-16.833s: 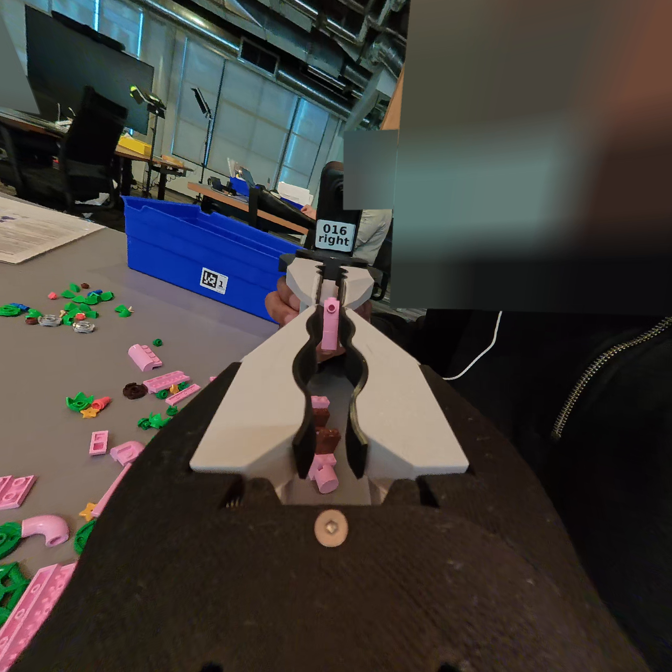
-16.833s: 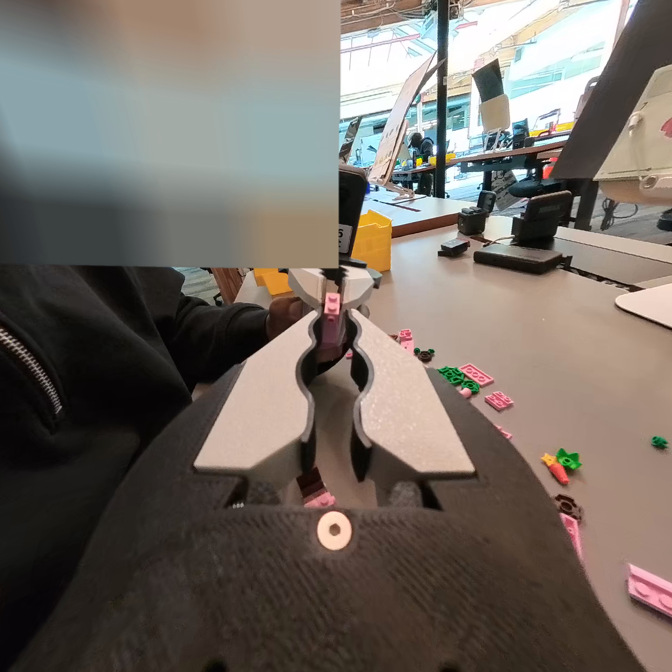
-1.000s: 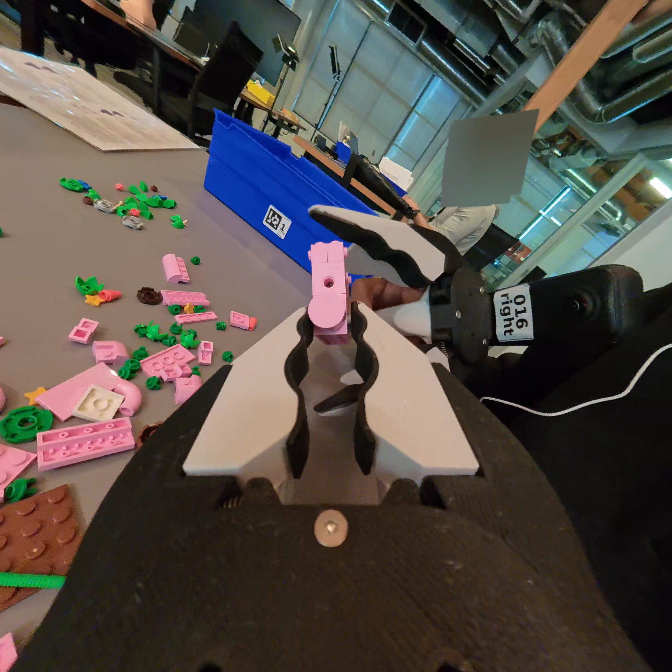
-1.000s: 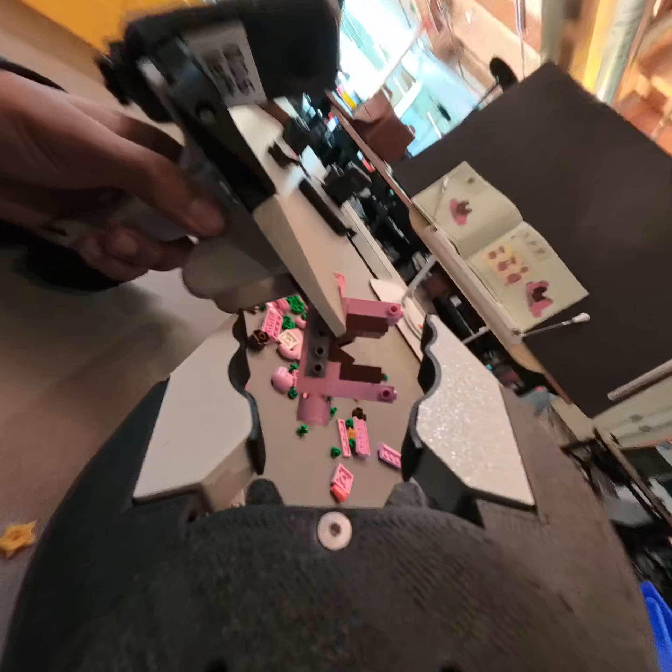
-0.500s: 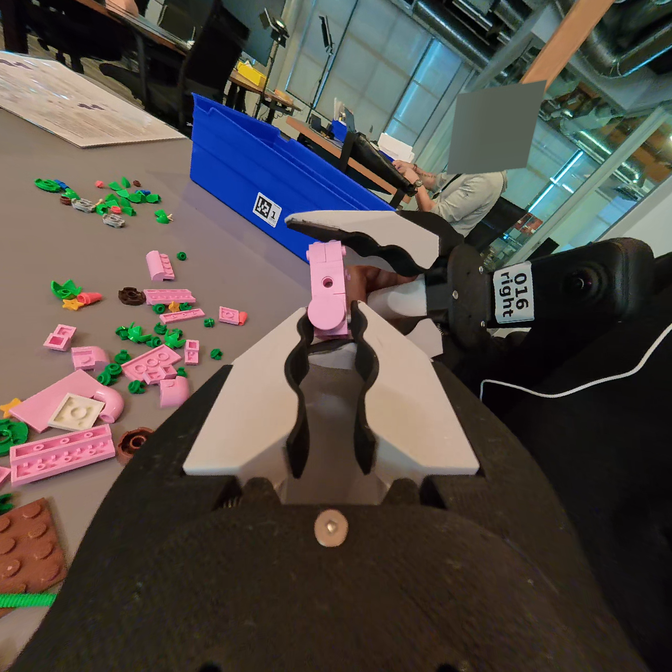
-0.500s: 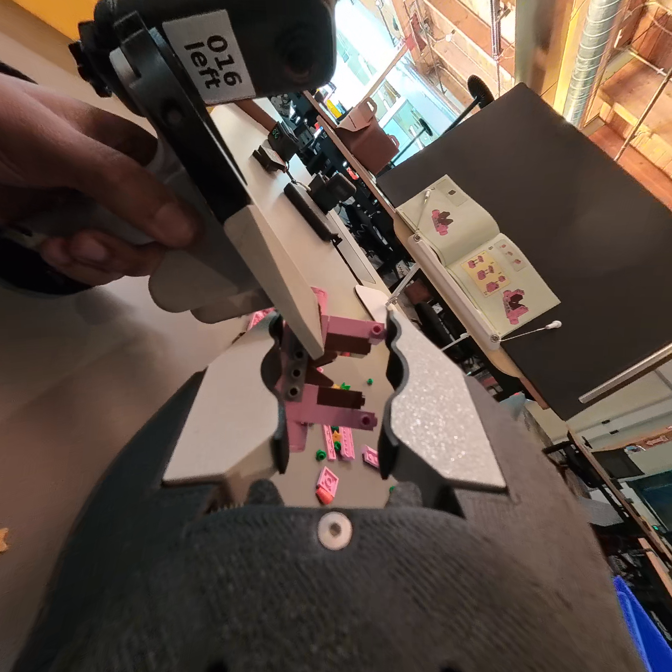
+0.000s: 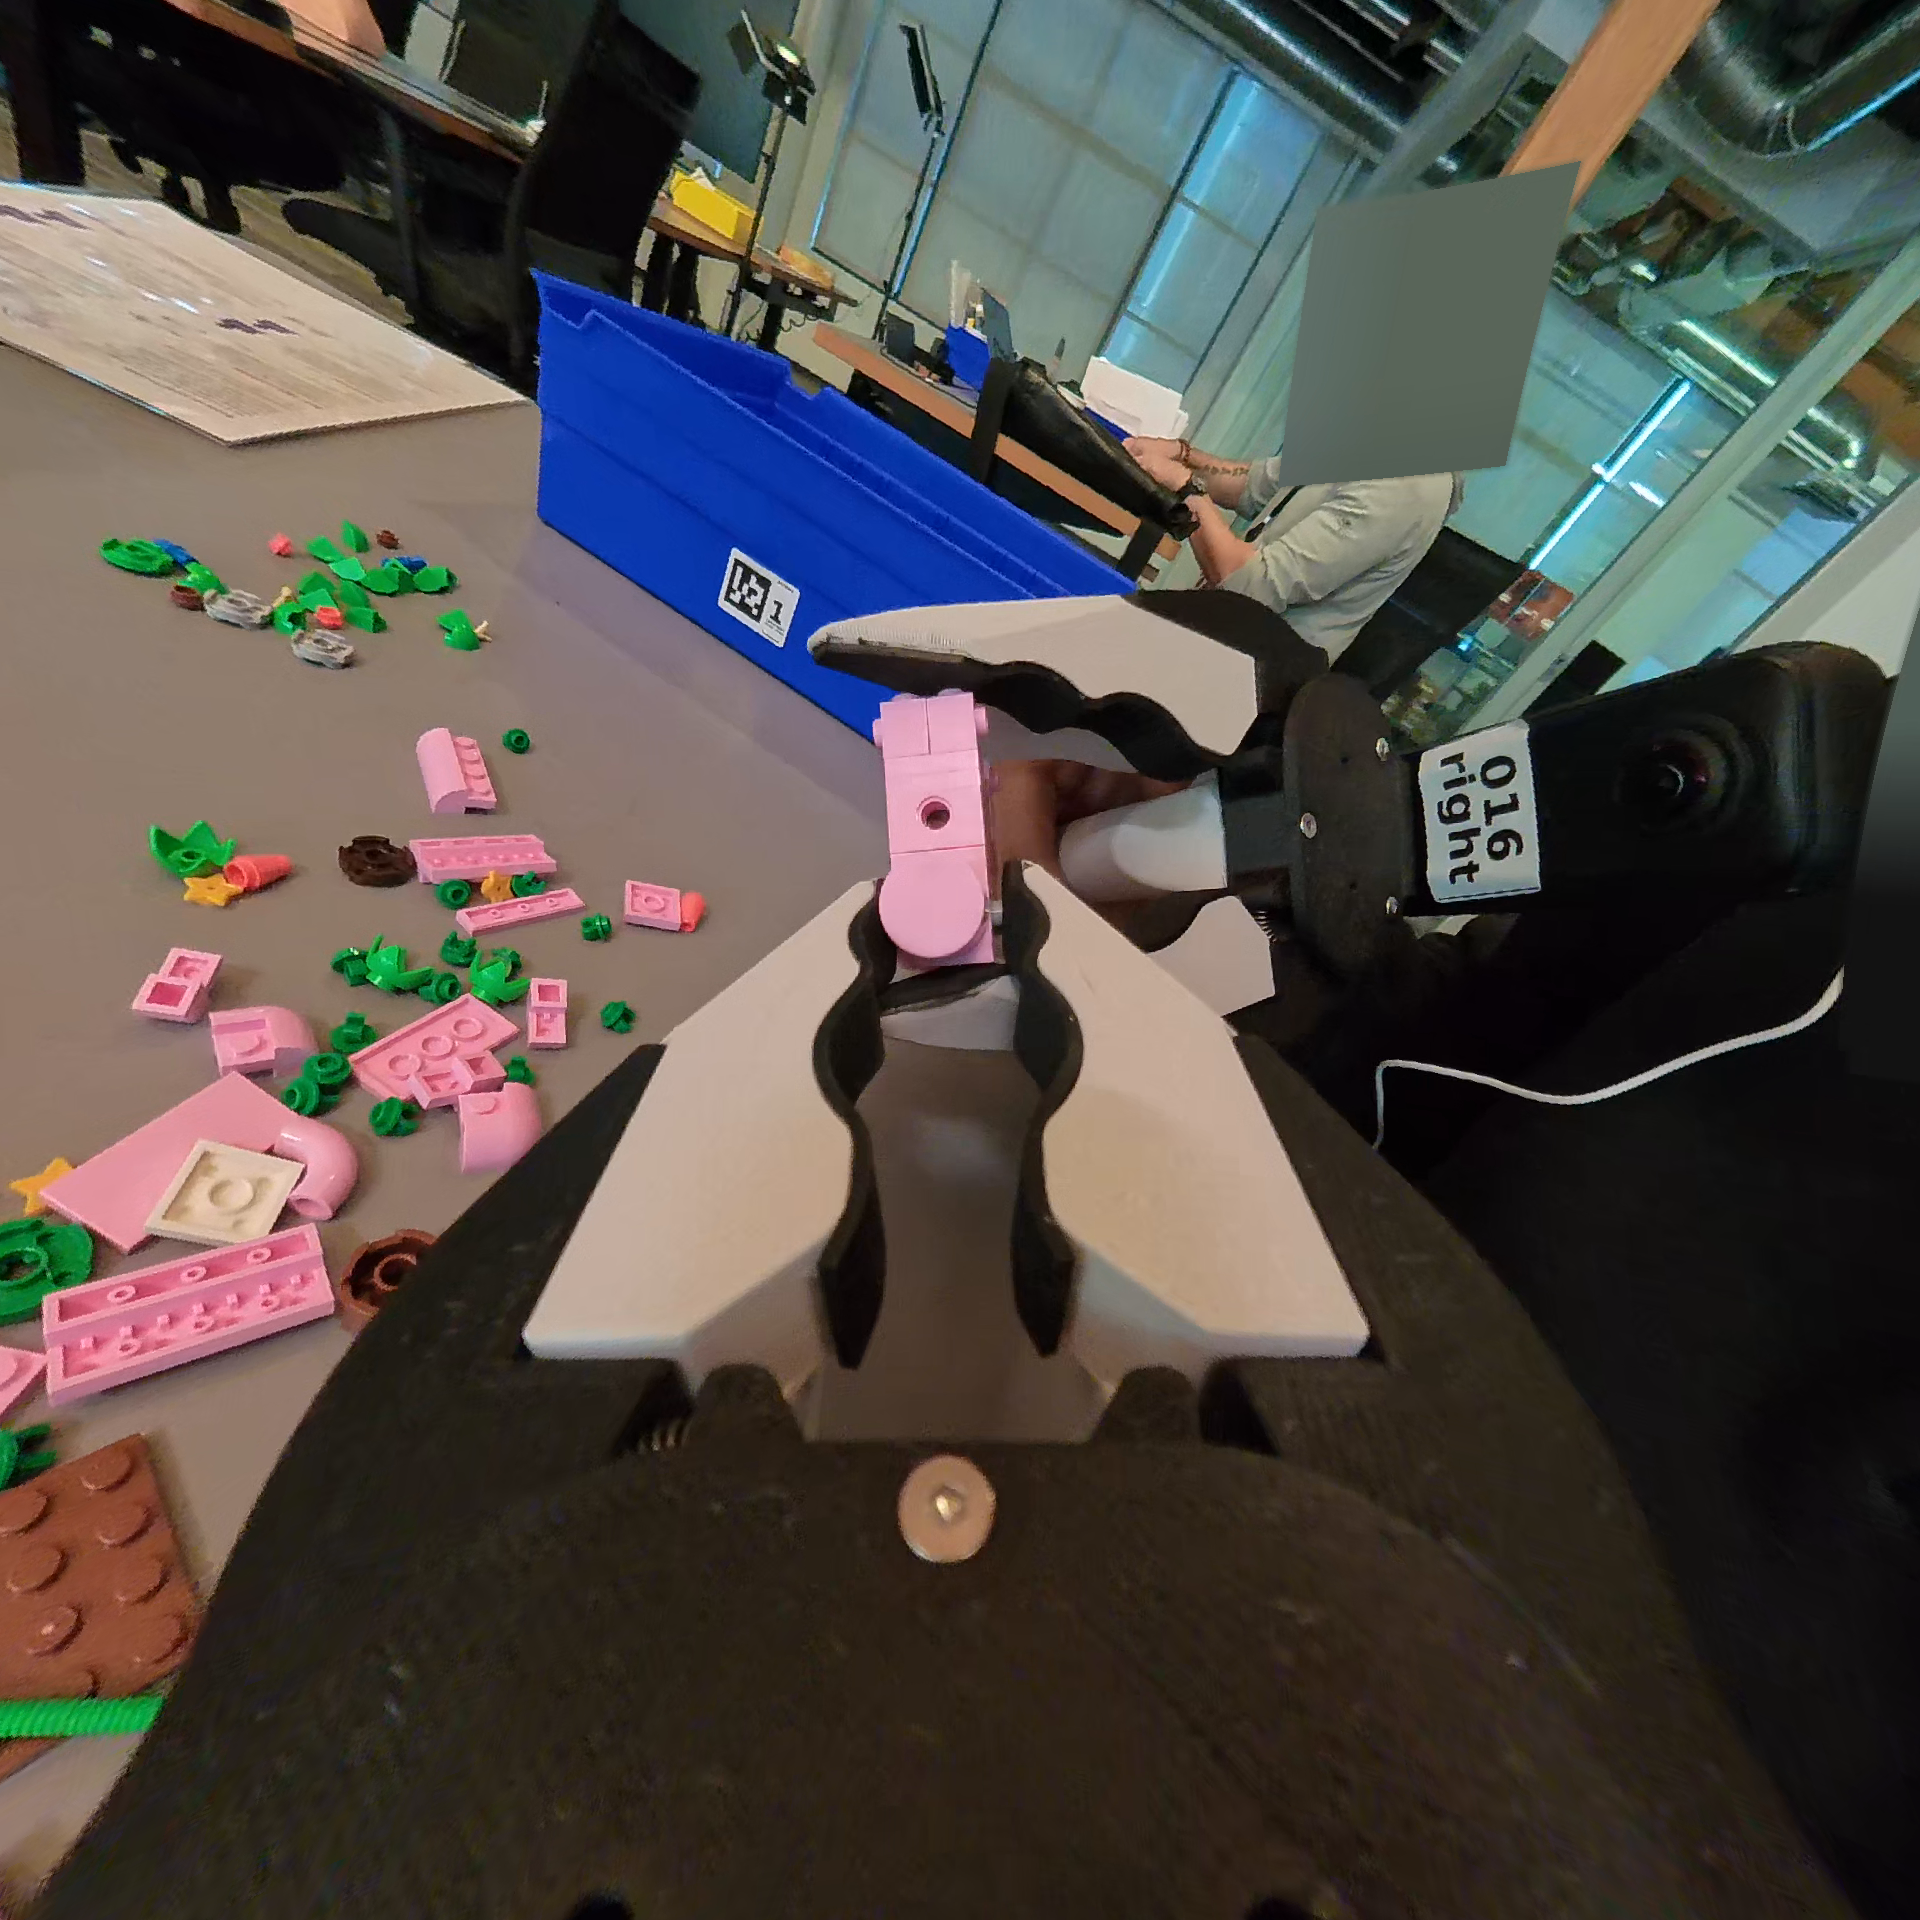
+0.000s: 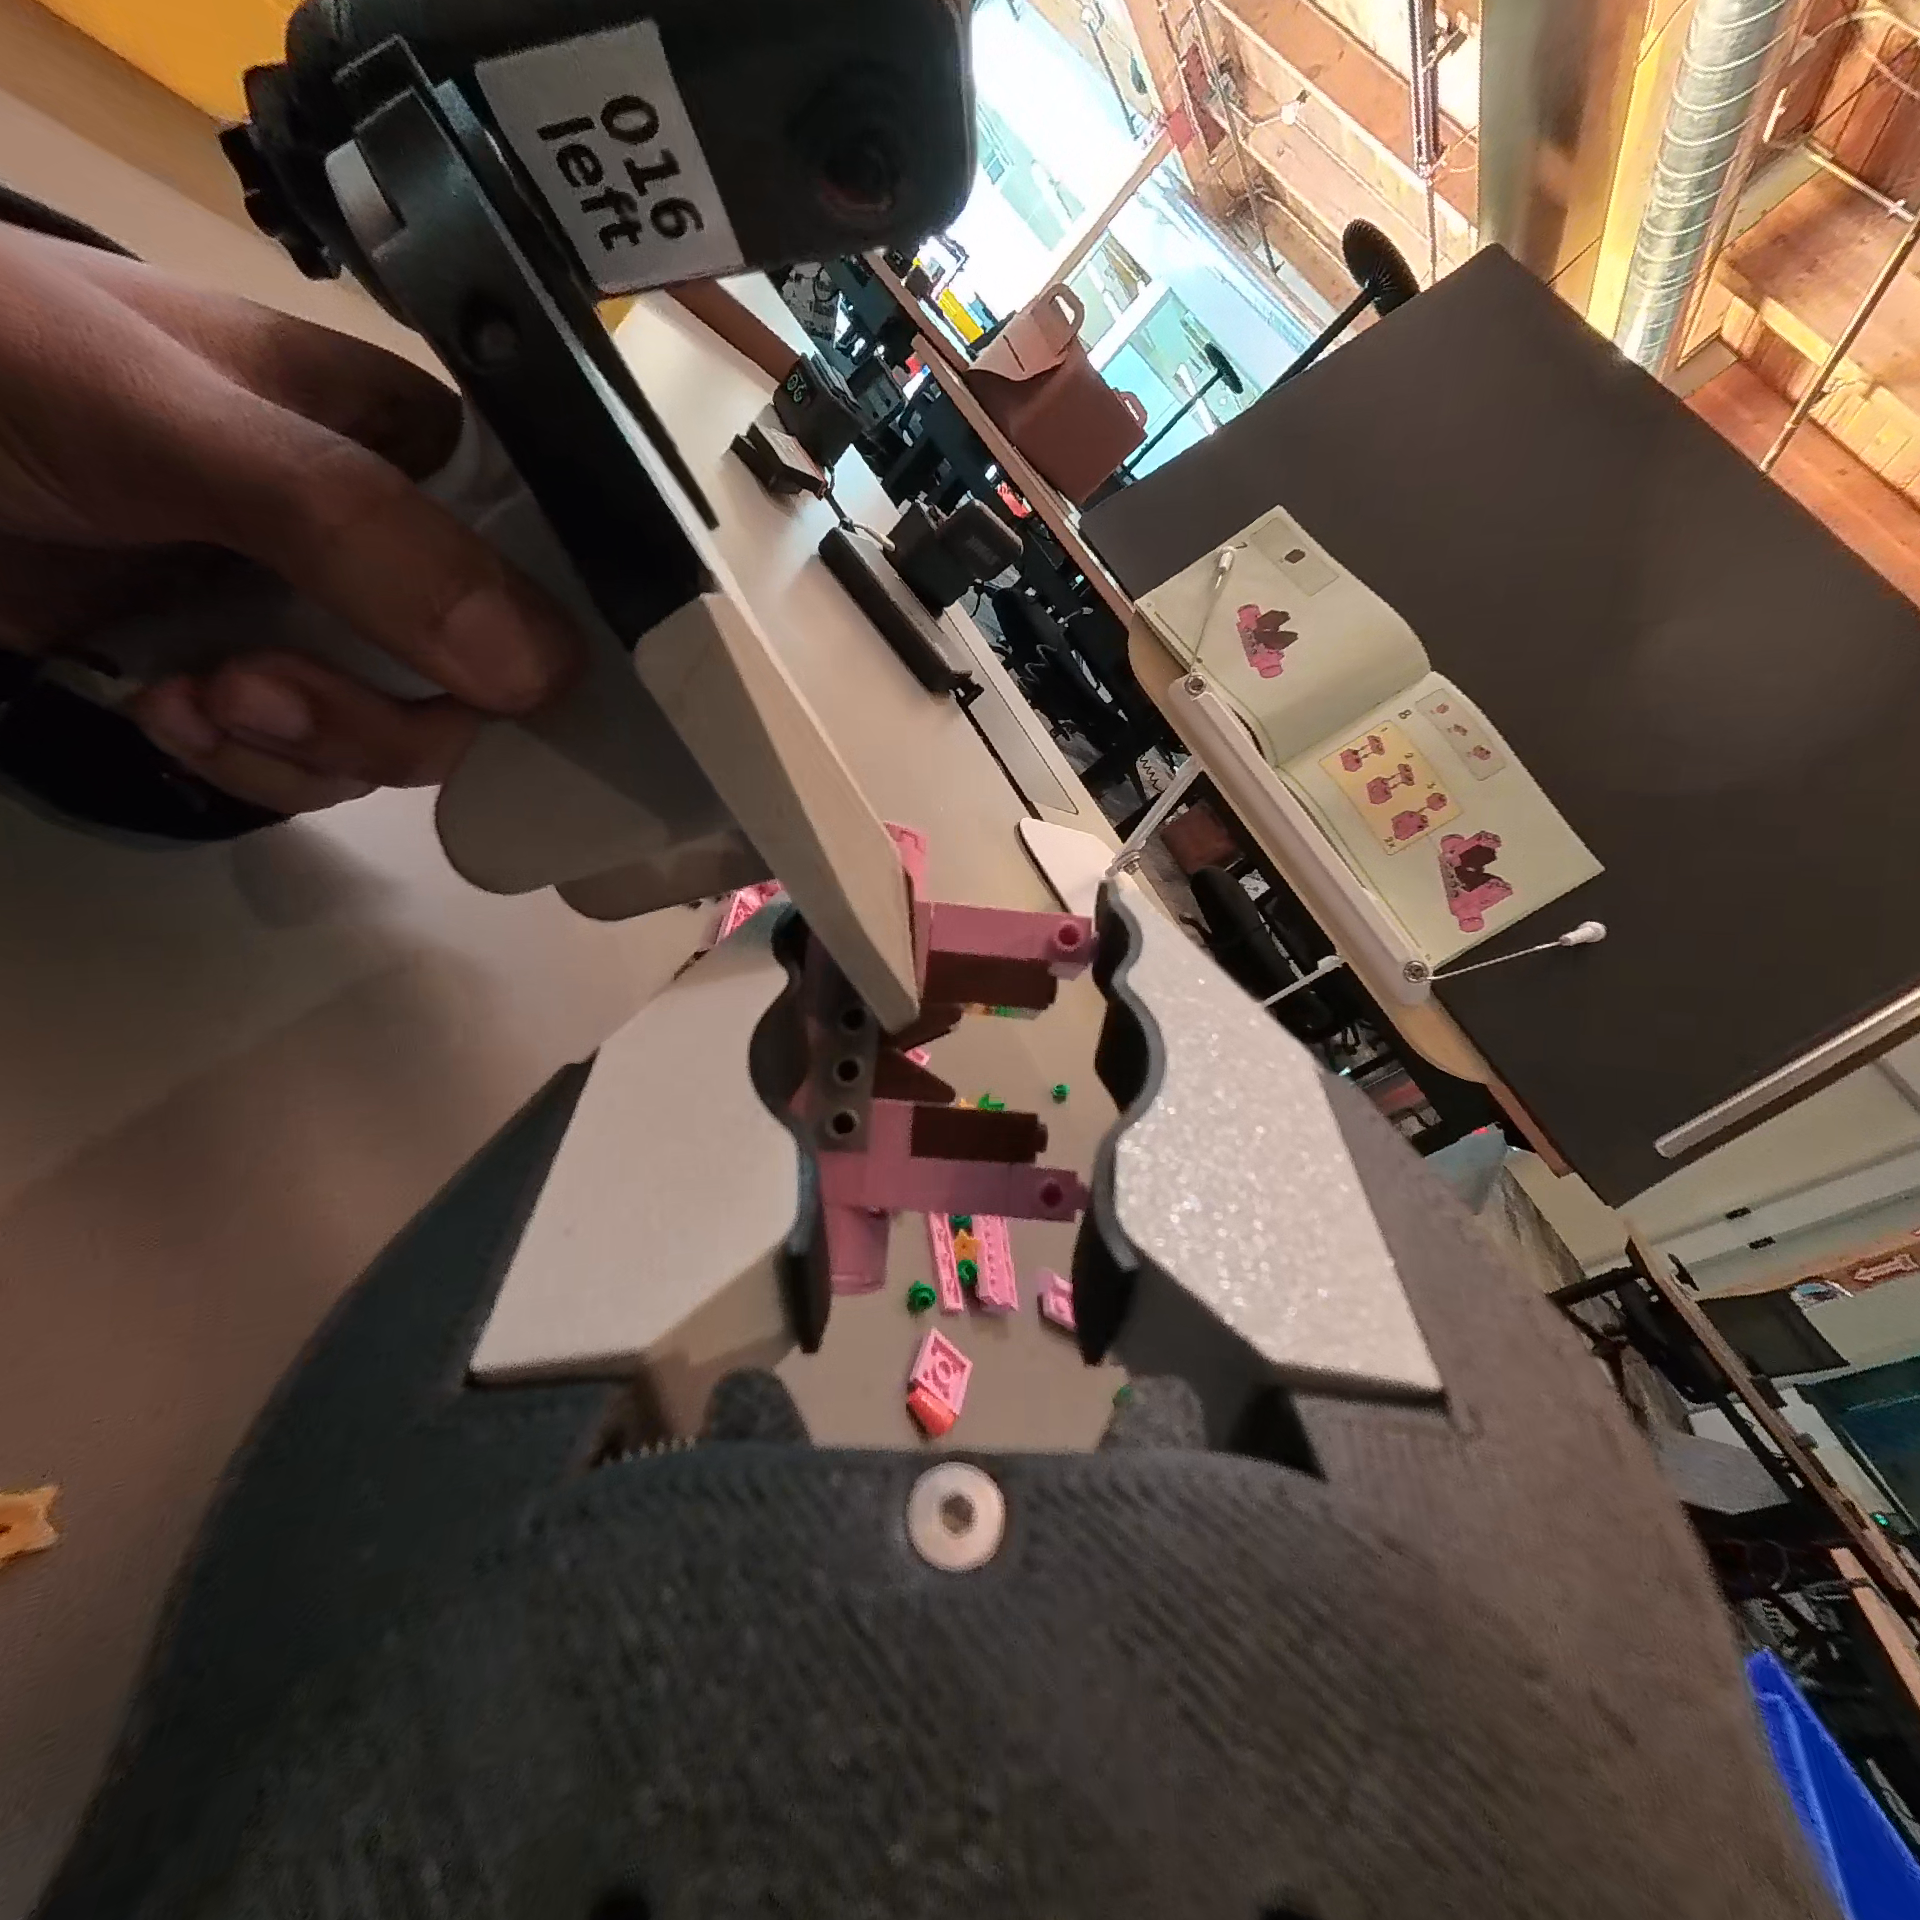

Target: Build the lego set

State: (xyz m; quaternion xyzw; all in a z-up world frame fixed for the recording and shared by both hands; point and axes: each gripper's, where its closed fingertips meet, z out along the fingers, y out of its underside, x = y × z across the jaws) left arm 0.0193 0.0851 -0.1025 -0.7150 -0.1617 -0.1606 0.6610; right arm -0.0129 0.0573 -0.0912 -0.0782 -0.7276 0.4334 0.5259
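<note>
Since half a second ago, my right hand-held gripper (image 8: 940, 1101), open, is closing around the pink-brown assembly (image 8: 935, 1081). My left hand-held gripper (image 7: 935, 940) is gripping it. Only the left view is showing the blue bin (image 7: 727, 499), contents hidden.

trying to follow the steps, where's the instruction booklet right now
In the right wrist view, the instruction booklet lies open on a stand at the right, against a black board, beyond the right claw.
</note>
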